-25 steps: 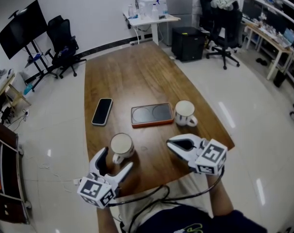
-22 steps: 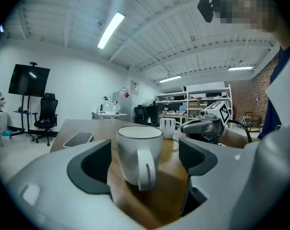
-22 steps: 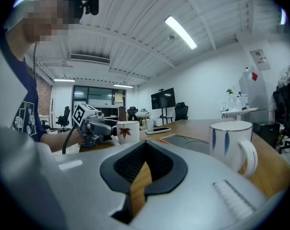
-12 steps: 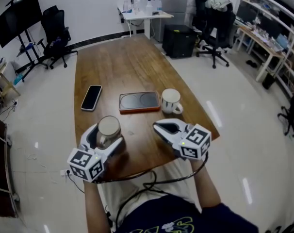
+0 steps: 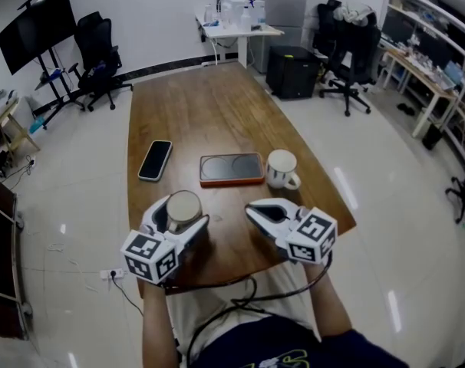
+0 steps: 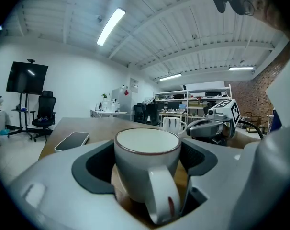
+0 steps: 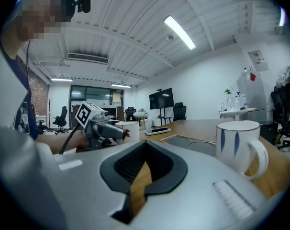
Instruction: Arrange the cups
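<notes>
The left gripper [image 5: 180, 215] has slid forward since a second ago; the near cup [image 5: 183, 204], then ahead of its tips, now stands upright on the table [image 5: 209, 113] between its jaws; they are spread around it, a sliver of wood showing beside one pad; the right gripper [image 5: 254, 210] is closed on nothing; the second cup [image 5: 281, 167] stands just beside the tray [image 5: 232, 169].

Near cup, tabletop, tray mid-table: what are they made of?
Near cup: looks like glazed ceramic, pale grey with a glossy handle and a thin brown rim line. Tabletop: wood or wood veneer, grain visible, low sheen. Tray: unclear, dark smooth top with orange edge, perhaps plastic or silicone.
</notes>
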Motion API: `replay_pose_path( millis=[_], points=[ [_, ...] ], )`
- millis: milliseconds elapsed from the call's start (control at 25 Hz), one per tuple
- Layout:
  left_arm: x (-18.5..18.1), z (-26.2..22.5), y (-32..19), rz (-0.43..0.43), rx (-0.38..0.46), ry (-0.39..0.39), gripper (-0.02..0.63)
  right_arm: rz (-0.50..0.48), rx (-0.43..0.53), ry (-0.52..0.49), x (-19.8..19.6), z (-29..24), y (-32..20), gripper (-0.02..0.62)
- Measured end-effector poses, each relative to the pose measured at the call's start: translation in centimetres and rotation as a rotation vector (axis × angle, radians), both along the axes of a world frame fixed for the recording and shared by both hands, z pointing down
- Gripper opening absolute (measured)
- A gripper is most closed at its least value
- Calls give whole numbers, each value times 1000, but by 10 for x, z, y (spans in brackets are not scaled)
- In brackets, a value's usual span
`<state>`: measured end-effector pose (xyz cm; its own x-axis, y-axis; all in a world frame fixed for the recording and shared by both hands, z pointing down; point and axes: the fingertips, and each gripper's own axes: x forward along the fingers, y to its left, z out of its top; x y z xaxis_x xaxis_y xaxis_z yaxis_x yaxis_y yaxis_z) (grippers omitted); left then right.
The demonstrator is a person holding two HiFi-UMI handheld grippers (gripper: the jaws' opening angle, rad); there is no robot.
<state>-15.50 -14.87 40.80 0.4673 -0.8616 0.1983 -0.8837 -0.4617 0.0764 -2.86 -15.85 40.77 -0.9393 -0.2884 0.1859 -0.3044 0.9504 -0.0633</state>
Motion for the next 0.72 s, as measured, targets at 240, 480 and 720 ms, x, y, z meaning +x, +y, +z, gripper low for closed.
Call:
replay_pose_path(
  millis=[240, 480, 720],
  points=[
    [1, 1, -6, 15, 4, -1, 402, -2, 4, -2, -2, 1, 0, 0],
    [-3, 4, -6, -7, 5, -1, 400, 0, 5, -8, -7, 3, 1, 0],
    [6, -2, -15, 19, 13, 7, 400, -3, 7, -3, -7, 0, 2, 0]
  ],
)
